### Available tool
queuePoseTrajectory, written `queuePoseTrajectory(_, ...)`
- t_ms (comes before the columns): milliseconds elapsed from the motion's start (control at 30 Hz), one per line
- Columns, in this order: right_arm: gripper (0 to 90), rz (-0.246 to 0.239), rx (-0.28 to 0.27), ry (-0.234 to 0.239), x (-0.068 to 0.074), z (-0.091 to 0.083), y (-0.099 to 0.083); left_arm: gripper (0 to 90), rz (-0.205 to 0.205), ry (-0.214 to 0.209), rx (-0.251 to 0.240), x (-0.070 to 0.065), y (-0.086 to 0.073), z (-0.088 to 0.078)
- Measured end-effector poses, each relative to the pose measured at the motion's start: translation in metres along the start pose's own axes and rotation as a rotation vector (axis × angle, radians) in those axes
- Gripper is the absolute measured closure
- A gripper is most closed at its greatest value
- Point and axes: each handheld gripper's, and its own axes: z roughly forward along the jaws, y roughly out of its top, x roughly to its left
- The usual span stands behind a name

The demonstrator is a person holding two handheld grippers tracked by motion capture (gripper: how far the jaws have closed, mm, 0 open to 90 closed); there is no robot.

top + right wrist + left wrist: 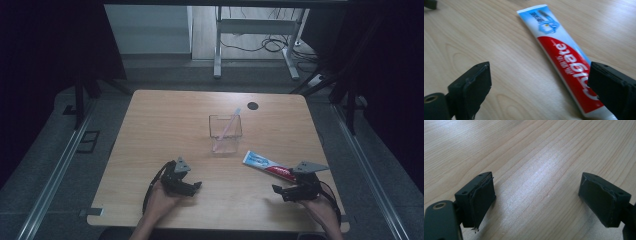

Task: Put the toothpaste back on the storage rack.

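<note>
Toothpaste tube (564,55): I am seeing it lying flat on the wooden table (165,125), near the right front corner, its flat crimped end pointing toward the clear cup, its cap end toward my right hand

Right gripper (541,87): I am holding it low over the table with its jaws standing wide apart and nothing between the pads; the tube is passing just beside the right-hand pad in the right gripper view, not inside the gap

Step in hand (my judgement): I am lining up a grasp on the tube

Doing it well: I am advising myself to shift sideways until the red middle of the tube sits centred between the pads, to keep the jaws square across the tube's width, and to come down until the pads straddle it before closing; a grip on the edge is likely to let the flat body slip or twist

Clear cup (225,133): it is standing upright behind the tube, near but apart, with a toothbrush (227,128) leaning inside

Left gripper (536,202): I am resting it over bare wood at the left front, jaws wide, holding nothing
</note>
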Motion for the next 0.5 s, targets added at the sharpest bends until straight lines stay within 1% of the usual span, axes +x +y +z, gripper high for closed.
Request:
queuePoseTrajectory(100,4.8,0.001,0.008,-0.012,-0.006,0.001,0.001,13.3,0.0,-0.001,0.0,0.0,0.0,0.0)
queuePoseTrajectory(167,5.4,0.011,0.017,-0.015,-0.01,0.001,0.002,13.3,0.001,-0.001,0.001,0.0,0.0,0.0)
queuePoseTrajectory(233,5.5,0.011,0.025,-0.034,-0.016,0.002,0.003,13.3,0.001,0.0,0.0,0.0,0.0,0.0)
queuePoseTrajectory(400,6.9,0.044,0.045,-0.065,-0.034,0.005,0.0,13.3,0.0,0.0,0.0,0.0,0.0,0.0)
queuePoseTrajectory(500,6.9,0.054,0.061,-0.068,-0.039,0.008,-0.003,13.3,0.0,-0.001,0.0,0.0,0.0,0.0)
